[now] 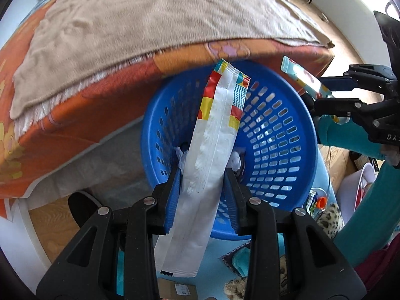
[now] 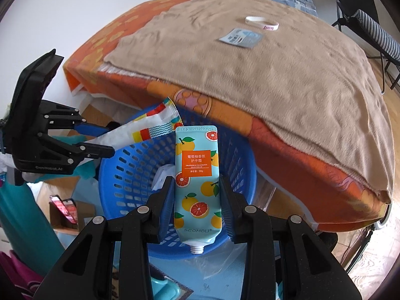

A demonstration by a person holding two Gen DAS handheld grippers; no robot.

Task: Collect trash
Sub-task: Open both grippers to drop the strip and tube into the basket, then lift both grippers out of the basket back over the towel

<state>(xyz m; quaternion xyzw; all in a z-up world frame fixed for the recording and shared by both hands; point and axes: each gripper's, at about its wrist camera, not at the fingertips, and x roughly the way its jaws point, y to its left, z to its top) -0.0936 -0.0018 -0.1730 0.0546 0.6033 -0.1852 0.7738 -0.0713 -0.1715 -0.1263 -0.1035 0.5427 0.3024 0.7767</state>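
While each of the two grippers carries one piece of trash, a single blue basket (image 1: 282, 135) waits beneath both. Nearest the left wrist camera, the left gripper (image 1: 202, 187) has its two blue-padded fingers clamped on a long white wrapper (image 1: 212, 150), which runs from 6 o'clock up toward 12 o'clock between them, its colourful printed end hanging over the basket's mouth. Nearest the right wrist camera, the right gripper (image 2: 197, 195) is closed on one hand cream tube (image 2: 197, 175), capless neck pointing back at 6 o'clock, flat crimped end at 12 o'clock above the basket. Both tools point forward and downward into the basket, the left one entering the right view from 9 o'clock, the right one entering the left view from 3 o'clock. Inside the basket lie some crumpled white scraps (image 1: 236, 160); I cannot count them. Beyond, at 12 o'clock, a bed (image 2: 287, 135) with an orange sheet and a tan blanket (image 2: 250, 75) holds one grey-blue sachet (image 2: 241, 37) and one white wristband (image 2: 262, 22).
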